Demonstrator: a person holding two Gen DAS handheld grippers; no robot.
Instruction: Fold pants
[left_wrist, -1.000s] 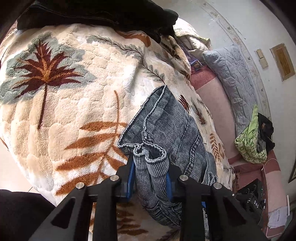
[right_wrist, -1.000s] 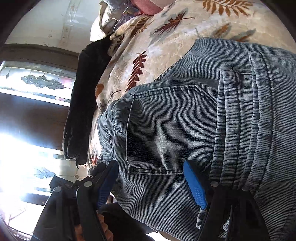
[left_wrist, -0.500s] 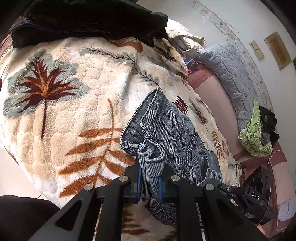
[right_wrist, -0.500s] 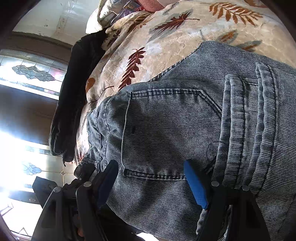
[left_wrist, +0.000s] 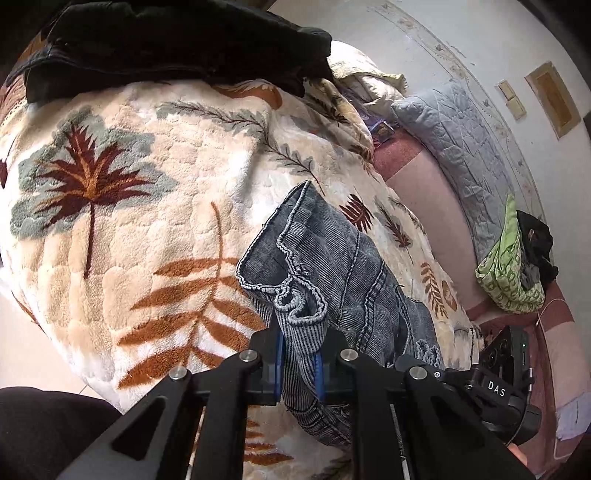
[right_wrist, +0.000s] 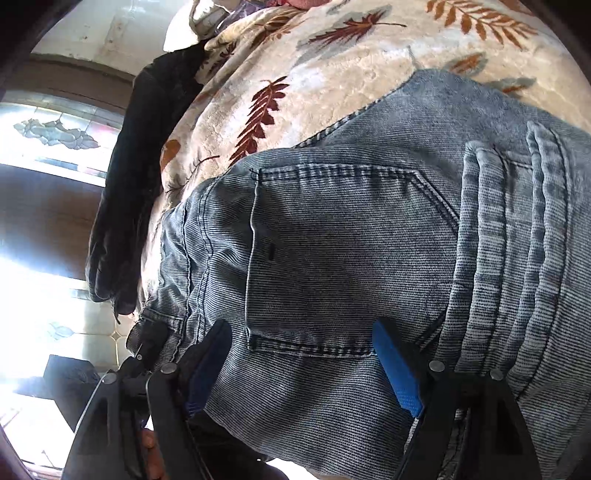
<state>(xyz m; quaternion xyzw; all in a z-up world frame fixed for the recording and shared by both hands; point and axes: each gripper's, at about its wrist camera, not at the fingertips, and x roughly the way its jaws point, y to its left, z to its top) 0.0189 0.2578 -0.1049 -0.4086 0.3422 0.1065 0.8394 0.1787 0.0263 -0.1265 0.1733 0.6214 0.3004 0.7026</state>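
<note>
The left gripper (left_wrist: 299, 363) is pinching the bunched cuff end of the pants (left_wrist: 332, 266) between its blue pads, its jaws pressed close on the ribbed grey-blue denim; just ahead of its tips the hem curls into a small loop, and beyond that the leg runs up and away over the blanket (left_wrist: 155, 206), a cream plush cover with brown and grey leaf prints; to the left of this gripper lies a large red-brown palm motif, and at the far edge of the blanket a black garment (left_wrist: 177, 44) is heaped; off to the right a grey quilted pillow (left_wrist: 458, 147) leans along the wall, with a green patterned cloth (left_wrist: 506, 273) nearer by, and the other tool's black body shows at the lower right. The right gripper (right_wrist: 303, 363) stands spread wide and its jaws are opening; the seat of the pants (right_wrist: 332, 251) lies between and ahead of the fingers, the back pocket directly in front, but the pads do not press on it; right of this gripper the fabric is ridged in thick folds; beyond the denim the blanket (right_wrist: 332, 74) continues, and to the left the black garment (right_wrist: 136, 177) hangs over its edge before a bright window (right_wrist: 44, 147).
</note>
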